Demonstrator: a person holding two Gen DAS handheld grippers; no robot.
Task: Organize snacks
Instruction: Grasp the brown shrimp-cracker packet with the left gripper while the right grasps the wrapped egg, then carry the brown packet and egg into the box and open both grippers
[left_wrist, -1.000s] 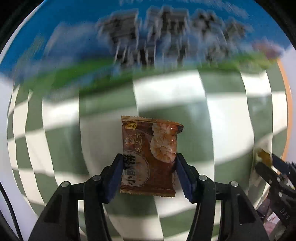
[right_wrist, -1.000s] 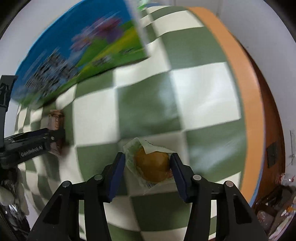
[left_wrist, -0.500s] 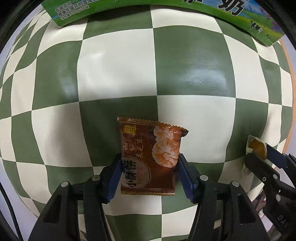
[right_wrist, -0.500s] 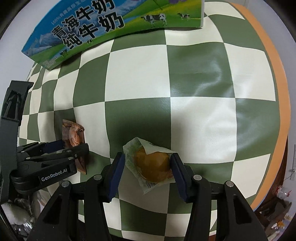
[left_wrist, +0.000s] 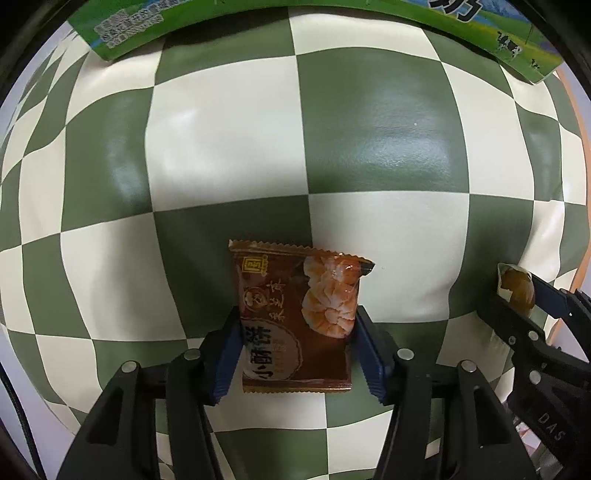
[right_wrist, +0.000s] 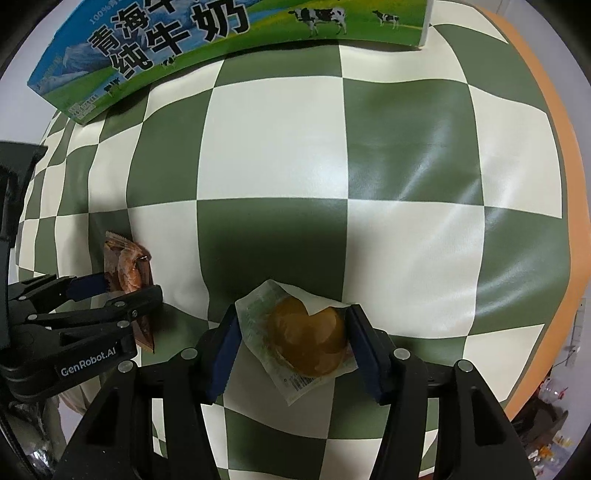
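My left gripper is shut on a brown shrimp snack packet and holds it above the green-and-cream checkered tabletop. My right gripper is shut on a clear-wrapped round brown pastry. The right gripper with the pastry shows at the right edge of the left wrist view. The left gripper with the packet shows at the left of the right wrist view. The two grippers are side by side, apart.
A long blue-and-green milk carton box lies along the far side of the table; it also shows in the left wrist view. The table's orange edge runs along the right. Clutter lies past the edge at lower right.
Both grippers have pulled back from the milk box and now look down on the tabletop. Each still holds its snack in the same grip.
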